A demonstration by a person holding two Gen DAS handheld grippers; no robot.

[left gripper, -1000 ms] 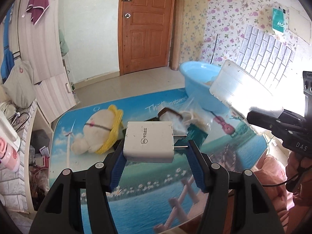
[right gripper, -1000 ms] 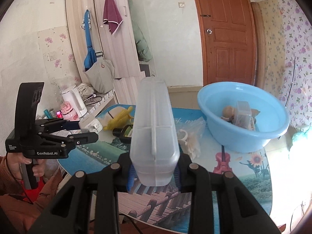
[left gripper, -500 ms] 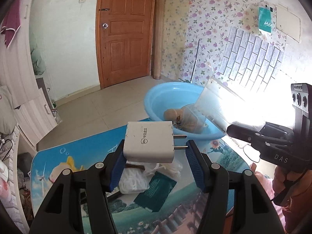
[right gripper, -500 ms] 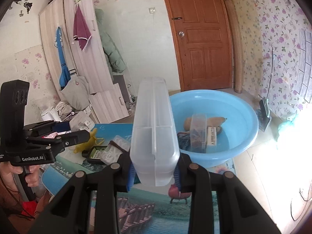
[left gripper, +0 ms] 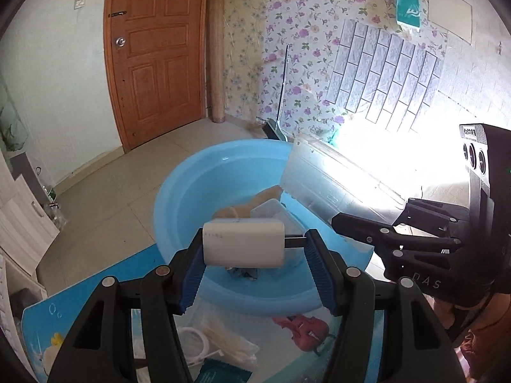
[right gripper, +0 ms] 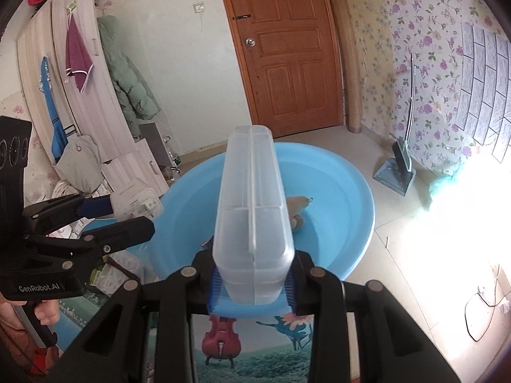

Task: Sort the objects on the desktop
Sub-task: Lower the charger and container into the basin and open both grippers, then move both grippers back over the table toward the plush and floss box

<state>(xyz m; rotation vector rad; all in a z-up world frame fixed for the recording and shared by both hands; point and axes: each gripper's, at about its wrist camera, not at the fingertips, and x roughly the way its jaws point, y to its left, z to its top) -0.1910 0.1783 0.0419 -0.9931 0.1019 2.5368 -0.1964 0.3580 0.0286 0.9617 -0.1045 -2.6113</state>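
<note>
left hand-held gripper (left gripper: 252,255) is clamped on one white plastic plug-in charger (left gripper: 244,242), pinched by its prongs on one side — that could twist loose and fall short of the single round blue plastic basin (left gripper: 179,198). right hand-held gripper (right gripper: 252,290) squeezes one frosted translucent plastic box (right gripper: 254,210) at its very end, so it might lever out. both hover over the basin at the tabletop (right gripper: 255,357) edge, close enough to bump.
</note>
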